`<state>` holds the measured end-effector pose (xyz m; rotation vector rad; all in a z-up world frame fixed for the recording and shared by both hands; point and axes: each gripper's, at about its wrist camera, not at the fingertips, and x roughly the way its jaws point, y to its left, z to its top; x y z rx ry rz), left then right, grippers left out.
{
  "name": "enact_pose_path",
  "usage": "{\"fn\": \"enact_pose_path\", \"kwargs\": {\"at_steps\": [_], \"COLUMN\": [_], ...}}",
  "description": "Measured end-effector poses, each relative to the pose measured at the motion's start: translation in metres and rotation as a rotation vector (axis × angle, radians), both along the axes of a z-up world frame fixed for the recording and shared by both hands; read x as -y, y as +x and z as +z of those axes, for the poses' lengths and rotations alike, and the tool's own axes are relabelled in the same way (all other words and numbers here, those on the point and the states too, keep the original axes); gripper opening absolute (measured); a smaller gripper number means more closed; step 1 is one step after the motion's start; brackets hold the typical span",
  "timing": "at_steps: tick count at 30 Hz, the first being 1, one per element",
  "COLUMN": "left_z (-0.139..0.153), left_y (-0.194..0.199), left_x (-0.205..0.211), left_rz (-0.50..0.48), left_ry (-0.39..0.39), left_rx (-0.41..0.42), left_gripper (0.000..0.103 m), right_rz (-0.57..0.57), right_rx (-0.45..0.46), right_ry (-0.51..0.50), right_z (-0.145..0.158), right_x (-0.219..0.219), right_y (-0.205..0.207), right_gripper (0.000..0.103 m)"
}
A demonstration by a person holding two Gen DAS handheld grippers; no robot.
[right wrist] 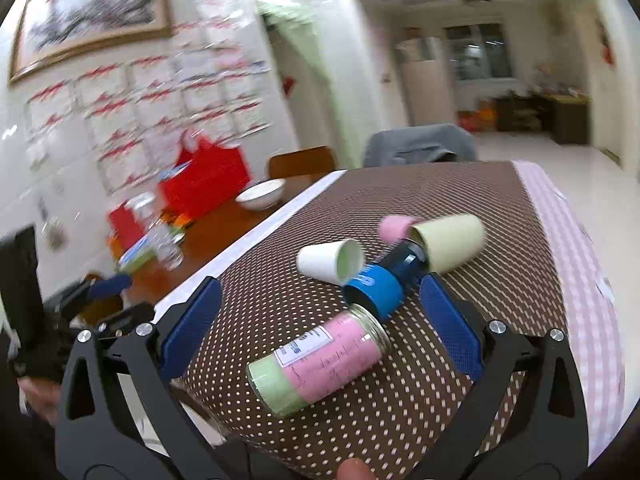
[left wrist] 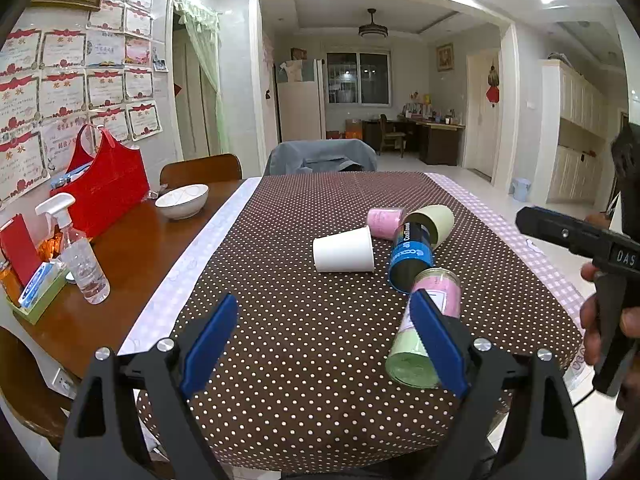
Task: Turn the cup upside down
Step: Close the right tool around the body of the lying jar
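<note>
Blurring across the right wrist view is smearing the wall papers and the clutter at the table's far-left edge, so you are not reading any print there. The blue can's far end is disappearing into the mouth of the pale green cup, and a pink roll is only peeking out behind that cup. Your left gripper's right pad is covering part of the glass jar, which is lying on its side with pink and green rolls inside.

You are working over a brown polka-dot tablecloth with a pink checked border, spread on a glossy wooden table in a tiled, white-walled room opening onto a further room with a window.

The white paper cup is lying on its side near the cloth's middle, mouth turned toward the blue can and just beside it; it is smooth, tapered and matte. A white ceramic bowl and a clear spray bottle are sitting on the bare wood.

You are holding the left gripper with fingers spread wide, gripping nothing. The right gripper is likewise spread apart, hovering over the jar.
</note>
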<state>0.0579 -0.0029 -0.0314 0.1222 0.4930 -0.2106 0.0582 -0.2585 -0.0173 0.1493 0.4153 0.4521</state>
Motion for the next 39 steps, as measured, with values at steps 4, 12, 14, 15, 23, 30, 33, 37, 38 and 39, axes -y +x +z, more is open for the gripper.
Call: {"fn": "enact_pose_path", "kwargs": {"at_steps": [4, 12, 14, 15, 23, 30, 33, 37, 38, 39], "left_z": [-0.001, -0.011, -0.011, -0.011, -0.019, -0.034, -0.041, -0.049, -0.050, -0.052], "left_y": [0.011, 0.040, 0.045, 0.050, 0.075, 0.090, 0.097, 0.106, 0.108, 0.111], "left_x": [-0.002, -0.012, -0.013, -0.014, -0.018, -0.024, -0.030, -0.037, -0.038, -0.039], "left_rz": [0.012, 0.075, 0.087, 0.094, 0.125, 0.165, 0.180, 0.197, 0.199, 0.200], "left_ry": [0.010, 0.030, 0.029, 0.027, 0.026, 0.020, 0.018, 0.011, 0.010, 0.007], "left_rx": [-0.013, -0.077, -0.087, -0.096, -0.160, -0.223, -0.252, -0.282, -0.288, -0.296], "left_gripper": [0.086, 0.086, 0.086, 0.086, 0.087, 0.087, 0.087, 0.087, 0.087, 0.087], "right_rz": [0.149, 0.531, 0.617, 0.676, 0.984, 1.228, 1.301, 1.376, 1.391, 1.399], "right_rx": [0.020, -0.023, -0.050, -0.060, -0.069, -0.033, -0.008, 0.013, 0.021, 0.026], "right_ry": [-0.155, -0.613, -0.690, -0.755, -1.125, -1.404, -1.518, -1.591, -1.601, -1.603], "right_z": [0.001, -0.014, -0.022, -0.027, -0.052, -0.078, -0.094, -0.106, -0.108, -0.109], "right_x": [-0.013, -0.056, -0.063, -0.070, -0.102, -0.128, -0.129, -0.127, -0.127, -0.128], "right_y": [0.016, 0.039, 0.044, 0.046, 0.043, 0.037, 0.029, 0.024, 0.023, 0.022], "right_gripper": [0.097, 0.097, 0.097, 0.097, 0.097, 0.091, 0.087, 0.084, 0.084, 0.083]}}
